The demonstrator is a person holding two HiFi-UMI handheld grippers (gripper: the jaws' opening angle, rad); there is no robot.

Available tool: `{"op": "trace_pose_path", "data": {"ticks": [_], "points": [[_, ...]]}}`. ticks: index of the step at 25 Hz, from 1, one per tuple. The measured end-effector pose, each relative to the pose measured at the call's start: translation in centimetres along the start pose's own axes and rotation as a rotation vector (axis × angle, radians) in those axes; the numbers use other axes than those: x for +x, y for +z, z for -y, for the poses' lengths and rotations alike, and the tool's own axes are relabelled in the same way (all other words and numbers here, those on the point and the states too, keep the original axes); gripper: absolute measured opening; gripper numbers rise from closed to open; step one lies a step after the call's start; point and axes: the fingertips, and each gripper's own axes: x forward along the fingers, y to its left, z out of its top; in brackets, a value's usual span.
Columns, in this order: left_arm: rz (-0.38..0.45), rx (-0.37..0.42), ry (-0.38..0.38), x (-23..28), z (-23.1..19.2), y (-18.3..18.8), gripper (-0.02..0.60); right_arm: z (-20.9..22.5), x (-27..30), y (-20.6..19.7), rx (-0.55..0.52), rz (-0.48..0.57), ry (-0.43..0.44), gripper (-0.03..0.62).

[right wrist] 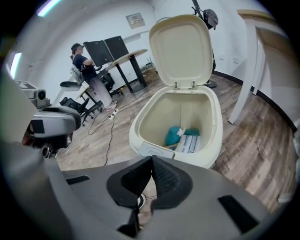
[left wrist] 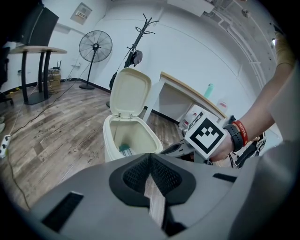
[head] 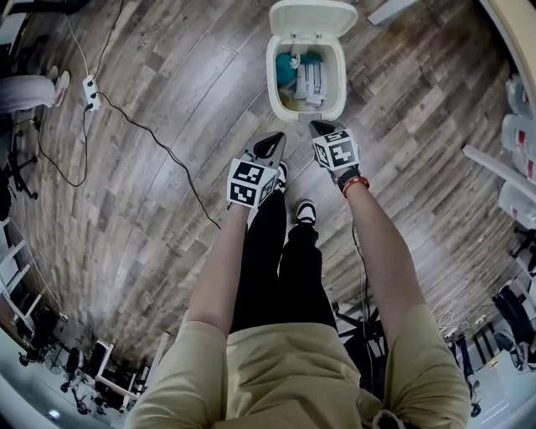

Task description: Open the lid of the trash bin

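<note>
The cream trash bin (head: 277,74) stands on the wood floor with its lid (head: 312,17) swung up and back, fully open. Inside lie a teal item (right wrist: 174,135) and a white package (right wrist: 189,142). My left gripper (head: 271,141) hovers just short of the bin's near left corner, shut and empty. My right gripper (head: 319,126) sits close to the bin's front rim, also shut with nothing in it. In the left gripper view the bin (left wrist: 132,134) and raised lid (left wrist: 130,93) are ahead, and the jaws (left wrist: 150,158) meet at their tips. In the right gripper view the jaws (right wrist: 152,160) are closed just before the rim (right wrist: 154,152).
A power strip with a black cable (head: 90,92) lies on the floor at left. A fan (left wrist: 95,46), a coat rack (left wrist: 140,33) and a white desk (left wrist: 187,92) stand behind the bin. A person (right wrist: 87,68) stands at a far desk. My own shoes (head: 305,210) are just behind the grippers.
</note>
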Motion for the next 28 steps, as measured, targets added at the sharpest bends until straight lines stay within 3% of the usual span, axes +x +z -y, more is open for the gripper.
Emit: {"op": "trace_pose_path", "data": {"ticks": [6,13,22,28], "points": [[0.009,-0.045,0.024,-2.7,1.4,2.2,0.024,-0.2,-4.7,1.2,0.044,0.03,-0.009,0.014],[0.063,-0.086,0.101,-8.7,4.2,6.0,0.023,-3.5,-12.7,2.3,0.121,0.072,-0.01,0.014],[0.088,-0.029,0.112,-18.1,11.5,10.7,0.023,-8.9,-26.4,5.2,0.246,0.208,-0.031,0.015],[0.122,-0.029,0.137,-24.7,16.9,14.3,0.023,-11.9,-36.5,7.2,0.228,0.295,-0.05,0.015]]}}
